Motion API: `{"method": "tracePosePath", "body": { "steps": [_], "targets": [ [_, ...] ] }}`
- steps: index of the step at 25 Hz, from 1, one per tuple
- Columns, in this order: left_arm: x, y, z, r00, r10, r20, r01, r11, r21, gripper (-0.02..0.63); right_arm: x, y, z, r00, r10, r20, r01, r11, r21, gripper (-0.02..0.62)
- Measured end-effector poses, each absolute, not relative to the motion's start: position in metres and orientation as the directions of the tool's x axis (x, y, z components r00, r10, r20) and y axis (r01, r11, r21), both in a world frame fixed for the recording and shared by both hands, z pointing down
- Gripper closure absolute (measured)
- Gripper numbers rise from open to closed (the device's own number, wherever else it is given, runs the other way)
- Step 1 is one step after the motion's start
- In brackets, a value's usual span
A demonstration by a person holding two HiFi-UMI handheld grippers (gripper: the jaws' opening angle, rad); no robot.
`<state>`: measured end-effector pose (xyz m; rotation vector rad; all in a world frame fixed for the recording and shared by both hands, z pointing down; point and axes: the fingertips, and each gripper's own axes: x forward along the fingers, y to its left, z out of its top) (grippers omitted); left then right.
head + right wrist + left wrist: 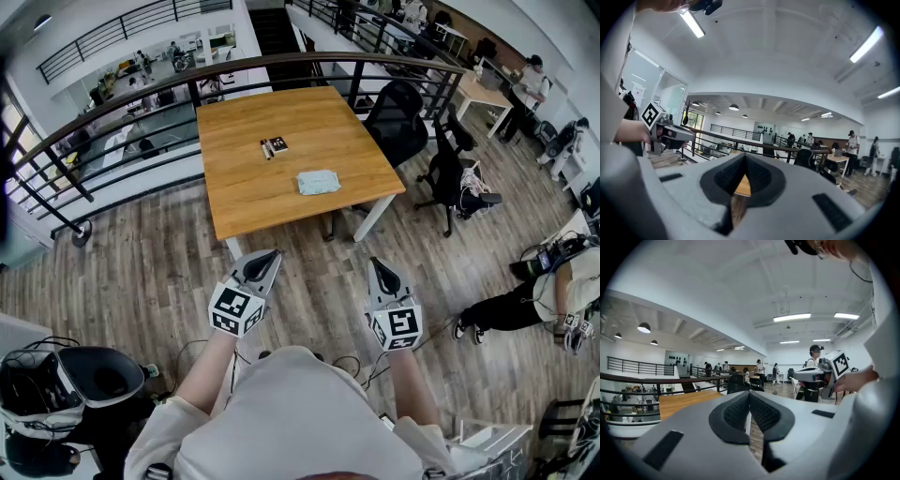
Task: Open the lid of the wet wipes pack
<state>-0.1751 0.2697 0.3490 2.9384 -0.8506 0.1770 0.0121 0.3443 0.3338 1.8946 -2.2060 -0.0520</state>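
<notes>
1. On the wooden table [246, 202], towards its near right part, the wet wipes pack [319, 182] lies flat and alone, with bare wood all round it. That likely leaves room for a gripper to come in from either side. The lid is too small to make out from here, so I cannot tell whether it is shut
2. The left gripper [270, 255] hangs close in front of the person's body, over the floor and well apart from the table. Its jaws are pressed together with nothing between them
3. The right gripper [377, 265] is held level with it in the same way, pads meeting at the tip and empty. Both point roughly towards the table
4. This reads as a carrying posture: there is nothing within reach to grasp, so the jaws have no reason to be apart, and the approach to the pack is not yet made
5. Counted: 1 pack, 1 table, 2 grippers, 2 small dark objects [273, 146] lying just beside each other further back on the table, too small to name, and 2 black office chairs [398, 117] at the table's right
</notes>
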Motion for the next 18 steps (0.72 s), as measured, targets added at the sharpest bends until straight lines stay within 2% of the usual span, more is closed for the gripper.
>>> {"method": "tracePosePath", "body": {
  "steps": [18],
  "targets": [
    [-0.175, 0.268, 0.357, 0.850, -0.505, 0.152, -0.517, -0.855, 0.049, 0.611, 0.001, 0.340, 0.335, -0.153, -0.976, 0.153, -0.967, 0.180, 0.183, 0.592]
  ]
}}
